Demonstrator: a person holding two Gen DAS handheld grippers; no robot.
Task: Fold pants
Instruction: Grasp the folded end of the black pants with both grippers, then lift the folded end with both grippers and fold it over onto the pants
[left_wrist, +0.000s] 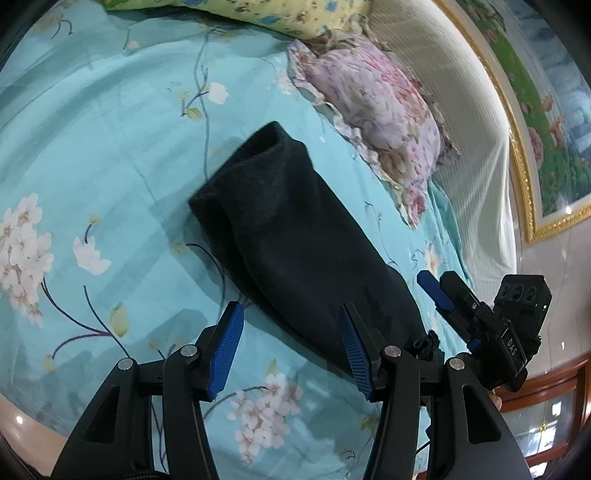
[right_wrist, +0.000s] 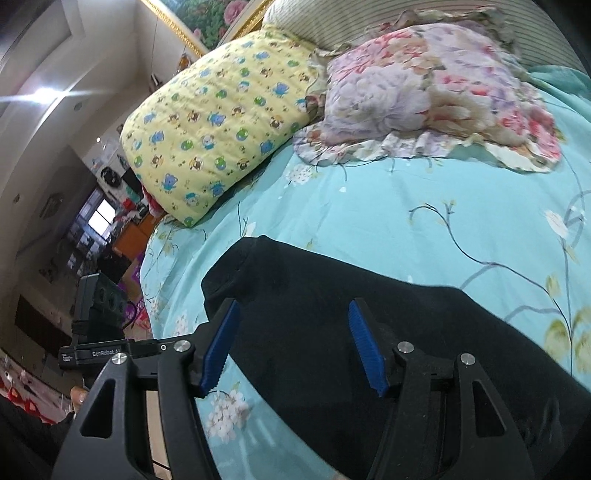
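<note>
Pants (left_wrist: 295, 236) lie bunched toward twelve o'clock; both the left claw (left_wrist: 291, 347) and right claw (right_wrist: 293, 343) gape empty, so a shallow pinch may catch one layer.

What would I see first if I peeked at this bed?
The dark pants catch the eye first, lying long across the middle of the turquoise flowered bedsheet. Behind them, near the headboard, sit a yellow cartoon pillow and a pink flowery pillow, side by side.

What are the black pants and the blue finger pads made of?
The black pants look like soft knit or fleece fabric: matte, slightly fuzzy, slumping in loose folds. The blue finger pads look like ribbed rubber or plastic: fine ridges, a dull sheen. Neither is certain from looks alone.
</note>
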